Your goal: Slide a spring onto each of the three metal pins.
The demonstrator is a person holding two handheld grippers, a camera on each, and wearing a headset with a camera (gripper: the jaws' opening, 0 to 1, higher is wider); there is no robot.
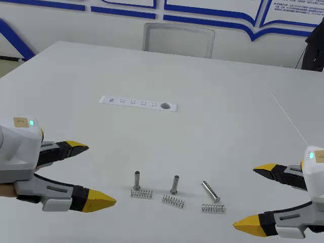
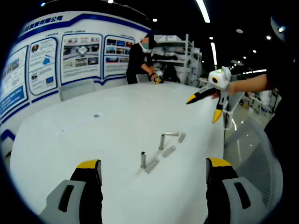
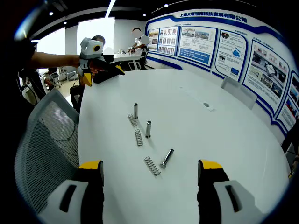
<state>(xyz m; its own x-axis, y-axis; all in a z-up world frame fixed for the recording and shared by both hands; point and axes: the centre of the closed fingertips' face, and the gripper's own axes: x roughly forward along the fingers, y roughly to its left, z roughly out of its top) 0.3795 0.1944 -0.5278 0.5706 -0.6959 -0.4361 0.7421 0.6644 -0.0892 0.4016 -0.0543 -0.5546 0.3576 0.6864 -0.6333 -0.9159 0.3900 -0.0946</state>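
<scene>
I hold my left gripper [image 1: 99, 173] to the left of the work with its jaws spread wide and nothing between them. My right gripper [image 1: 245, 196] is on the opposite side, also wide open and holding nothing. Both are well apart from the parts, which sit between them on the white counter [image 1: 228, 116].

The three metal pins stand in a rough row near my edge of the counter, each with a spring lying just in front of it. The left pin [image 1: 136, 179] stands upright on its head, and the left spring [image 1: 141, 193] lies on its side at its foot, close enough that I cannot tell whether they touch. The middle pin [image 1: 174, 184] is also upright, with the middle spring [image 1: 173, 200] lying just beside its base. The right pin [image 1: 210, 191] lies on its side, angled across the counter, its head towards me. The right spring [image 1: 213, 208] lies flat just beside that head. None of the springs is on a pin.

Farther back on the counter, well away from the pins, is a white power strip [image 1: 138, 103]. A grey mesh-backed chair [image 1: 178, 40] stands at the far edge, with blue-and-white wall panels [image 1: 212, 12] beyond it.
</scene>
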